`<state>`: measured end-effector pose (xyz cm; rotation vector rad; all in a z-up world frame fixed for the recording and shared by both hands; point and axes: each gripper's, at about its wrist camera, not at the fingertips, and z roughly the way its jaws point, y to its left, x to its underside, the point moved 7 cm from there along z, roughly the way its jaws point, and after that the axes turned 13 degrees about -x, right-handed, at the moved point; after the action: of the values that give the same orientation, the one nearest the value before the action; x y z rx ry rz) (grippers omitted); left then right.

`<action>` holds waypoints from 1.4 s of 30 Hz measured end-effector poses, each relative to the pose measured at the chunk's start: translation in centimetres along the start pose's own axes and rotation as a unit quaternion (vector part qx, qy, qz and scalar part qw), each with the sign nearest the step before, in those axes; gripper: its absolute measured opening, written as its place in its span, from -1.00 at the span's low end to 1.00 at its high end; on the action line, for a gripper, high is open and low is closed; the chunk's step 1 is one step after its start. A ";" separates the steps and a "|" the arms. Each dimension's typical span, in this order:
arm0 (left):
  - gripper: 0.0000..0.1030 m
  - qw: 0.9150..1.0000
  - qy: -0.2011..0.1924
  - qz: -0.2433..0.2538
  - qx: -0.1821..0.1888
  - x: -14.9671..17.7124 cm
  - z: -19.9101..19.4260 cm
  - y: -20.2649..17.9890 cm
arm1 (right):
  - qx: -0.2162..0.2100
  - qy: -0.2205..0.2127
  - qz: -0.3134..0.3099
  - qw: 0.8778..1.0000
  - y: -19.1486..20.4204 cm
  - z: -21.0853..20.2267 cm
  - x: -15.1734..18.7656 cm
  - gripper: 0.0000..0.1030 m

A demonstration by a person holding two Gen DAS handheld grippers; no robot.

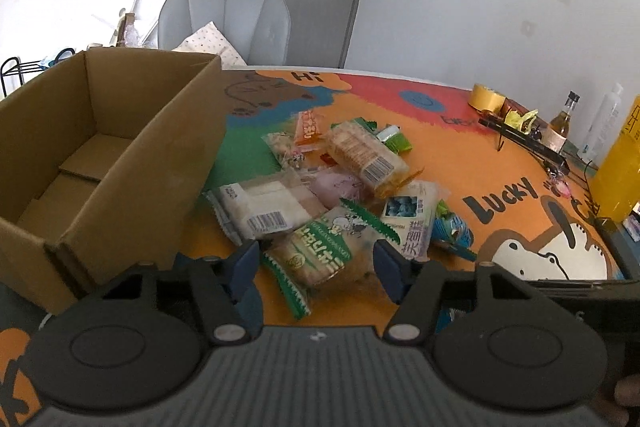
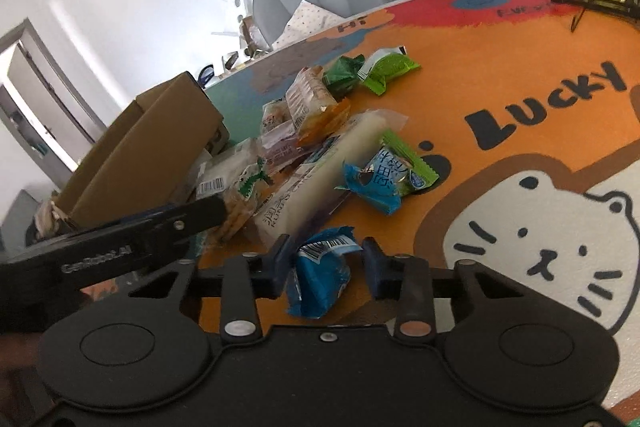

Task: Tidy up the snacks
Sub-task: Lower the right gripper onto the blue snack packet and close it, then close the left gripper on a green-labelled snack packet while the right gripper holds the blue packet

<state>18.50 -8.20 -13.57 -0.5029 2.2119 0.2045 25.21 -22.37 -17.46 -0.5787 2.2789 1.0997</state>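
Both grippers spread wide, each straddling one snack packet on the cartoon mat.

The left gripper (image 1: pixel 316 259) stands wide apart around one green-trimmed biscuit packet (image 1: pixel 320 255), not visibly clamping it; the right gripper (image 2: pixel 326 259) brackets one blue wrapper (image 2: pixel 320 279) the same way. Beyond them lies one heap of roughly ten packets (image 1: pixel 340 171), overlapping so the count is unsure. One empty cardboard box (image 1: pixel 92 147) sits just left of the heap on the orange mat (image 1: pixel 440 151). The yellow bottle (image 1: pixel 620 163) is cut off at the frame's edge.

One cardboard box (image 1: pixel 120 147), two grippers, one tape roll (image 1: pixel 486 97), one glass bottle (image 1: pixel 562 125)
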 end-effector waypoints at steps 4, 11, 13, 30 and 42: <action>0.22 1.000 0.001 0.007 0.003 -0.2 0.8 -0.6 | 0.007 -0.006 0.007 1.000 -0.7 -0.6 -0.1 -0.42; 0.43 1.000 0.012 0.014 0.013 -0.1 2.1 -1.3 | 0.040 -0.018 0.005 0.999 -1.6 -1.6 -0.7 -0.42; 0.49 1.000 0.020 0.019 0.009 0.3 2.5 -1.4 | 0.043 -0.019 0.007 0.999 -1.7 -1.7 -0.6 -0.41; -0.14 0.998 0.043 0.001 0.042 1.3 1.6 -1.3 | 0.056 -0.002 -0.048 0.997 0.3 -1.8 0.5 -0.43; -0.59 0.998 0.023 -0.004 0.054 0.2 -0.5 -1.1 | 0.047 -0.034 -0.056 0.997 1.9 -3.0 -0.9 -0.44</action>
<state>18.50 -9.37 -13.42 -0.4608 2.2511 0.0696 24.02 -23.57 -14.24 -0.6142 2.1975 0.9392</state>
